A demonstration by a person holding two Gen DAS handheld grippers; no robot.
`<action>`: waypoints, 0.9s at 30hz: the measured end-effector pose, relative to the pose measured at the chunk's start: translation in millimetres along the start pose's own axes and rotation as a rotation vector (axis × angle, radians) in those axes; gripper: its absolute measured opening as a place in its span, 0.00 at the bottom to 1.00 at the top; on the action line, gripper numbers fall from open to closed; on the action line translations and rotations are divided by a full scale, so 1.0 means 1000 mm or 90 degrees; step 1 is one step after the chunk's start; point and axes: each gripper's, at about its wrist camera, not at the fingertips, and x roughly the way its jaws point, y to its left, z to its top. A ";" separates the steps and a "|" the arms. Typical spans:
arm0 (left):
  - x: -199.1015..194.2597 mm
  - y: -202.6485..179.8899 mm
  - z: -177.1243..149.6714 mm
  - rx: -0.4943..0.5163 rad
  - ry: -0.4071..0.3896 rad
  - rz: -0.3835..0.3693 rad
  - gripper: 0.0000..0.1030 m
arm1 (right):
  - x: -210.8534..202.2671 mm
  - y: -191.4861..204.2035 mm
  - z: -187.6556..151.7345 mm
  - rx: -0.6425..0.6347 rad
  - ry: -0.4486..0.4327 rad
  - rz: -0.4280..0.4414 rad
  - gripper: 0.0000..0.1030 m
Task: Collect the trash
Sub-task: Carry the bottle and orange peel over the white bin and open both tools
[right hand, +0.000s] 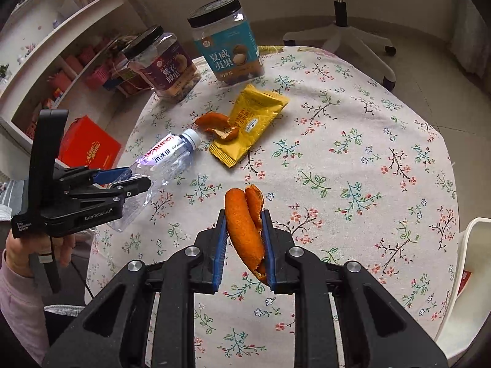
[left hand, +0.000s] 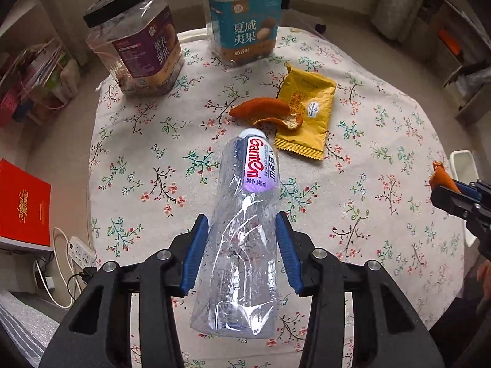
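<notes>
Two jars point(left hand: 190, 33), one bottle point(left hand: 242, 230), one wrapper point(left hand: 307, 113), seemingly two peels point(right hand: 245, 227).

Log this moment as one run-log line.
left gripper: shut on bottle | right gripper: shut on orange peel | left on table: yellow wrapper, second peel

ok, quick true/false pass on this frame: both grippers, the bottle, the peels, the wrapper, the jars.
1. The left gripper holds a clear plastic bottle. True.
2. The bottle's cap is missing. False: a pale cap is on it.
3. The right gripper is shut on an orange peel. True.
4. The table is clear of peel. False: a second peel lies on the tablecloth, partly on the yellow wrapper.
5. Both jars, purple-label jar and blue-label jar, have black lids on. True.
6. The yellow wrapper is in the white bin. False: it lies on the tablecloth.
</notes>
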 end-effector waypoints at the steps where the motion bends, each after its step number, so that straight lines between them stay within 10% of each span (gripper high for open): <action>1: -0.007 -0.001 -0.001 -0.014 -0.014 -0.013 0.44 | -0.003 0.002 0.001 0.000 -0.011 0.003 0.20; 13: -0.063 -0.007 0.011 -0.086 -0.177 -0.016 0.43 | -0.045 0.018 0.007 -0.022 -0.152 0.010 0.20; 27: -0.094 -0.036 0.014 -0.066 -0.256 -0.035 0.43 | -0.065 0.012 0.007 -0.019 -0.203 -0.018 0.20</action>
